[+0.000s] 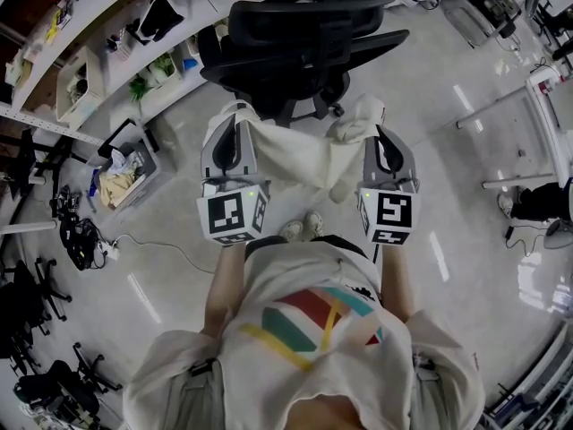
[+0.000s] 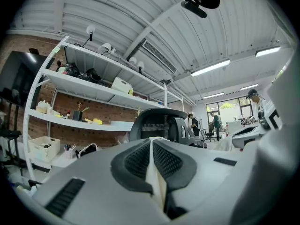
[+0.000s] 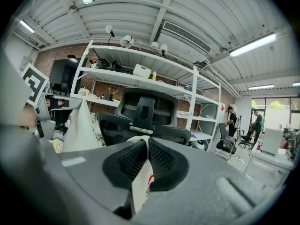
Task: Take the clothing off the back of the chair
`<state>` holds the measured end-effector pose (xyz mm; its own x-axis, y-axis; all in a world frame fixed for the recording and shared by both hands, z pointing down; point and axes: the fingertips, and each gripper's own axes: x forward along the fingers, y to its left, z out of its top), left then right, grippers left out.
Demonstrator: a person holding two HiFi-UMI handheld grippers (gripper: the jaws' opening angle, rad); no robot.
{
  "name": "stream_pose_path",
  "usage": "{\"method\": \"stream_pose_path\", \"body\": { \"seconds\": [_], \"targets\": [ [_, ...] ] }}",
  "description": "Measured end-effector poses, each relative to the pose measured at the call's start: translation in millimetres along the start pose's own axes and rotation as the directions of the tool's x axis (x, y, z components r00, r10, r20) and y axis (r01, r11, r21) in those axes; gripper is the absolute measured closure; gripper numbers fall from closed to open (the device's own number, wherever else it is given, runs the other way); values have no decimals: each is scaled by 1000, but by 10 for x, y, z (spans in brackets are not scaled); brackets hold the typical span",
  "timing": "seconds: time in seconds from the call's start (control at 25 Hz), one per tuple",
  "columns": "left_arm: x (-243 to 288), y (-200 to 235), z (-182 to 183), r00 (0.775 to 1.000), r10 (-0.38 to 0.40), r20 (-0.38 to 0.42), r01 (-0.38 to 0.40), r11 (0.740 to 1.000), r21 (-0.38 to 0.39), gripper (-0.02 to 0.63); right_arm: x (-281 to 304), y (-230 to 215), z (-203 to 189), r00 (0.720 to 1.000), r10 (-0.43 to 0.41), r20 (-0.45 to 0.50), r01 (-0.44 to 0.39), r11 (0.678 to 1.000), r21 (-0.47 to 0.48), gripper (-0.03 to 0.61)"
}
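A cream-white garment (image 1: 300, 155) hangs stretched between my two grippers, clear of the black office chair (image 1: 295, 38) that stands just beyond it. My left gripper (image 1: 235, 115) is shut on one top corner of the cloth; a thin fold of the garment (image 2: 154, 172) shows pinched between its pads. My right gripper (image 1: 374, 125) is shut on the other corner, where the fabric bunches up, and a strip of the garment (image 3: 140, 182) with a red mark sits between its pads. The chair (image 3: 145, 121) fills the middle of the right gripper view.
Shelving (image 1: 116, 34) with boxes and small items runs along the left wall. A crate of cloth (image 1: 125, 173) and cables (image 1: 85, 240) lie on the floor at left. A white metal frame (image 1: 546, 124) stands at right. People (image 2: 215, 125) stand far off.
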<state>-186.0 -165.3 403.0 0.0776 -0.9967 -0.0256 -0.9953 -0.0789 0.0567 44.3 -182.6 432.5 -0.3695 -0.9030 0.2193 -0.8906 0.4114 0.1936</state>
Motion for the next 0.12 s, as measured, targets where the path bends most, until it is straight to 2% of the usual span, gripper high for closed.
{"method": "stream_pose_path", "body": {
  "seconds": [0.12],
  "targets": [
    [-9, 13, 7, 1000, 3, 1, -3, 1000, 1, 600, -6, -18, 0, 1000, -7, -2, 7, 1000, 0, 572]
  ]
}}
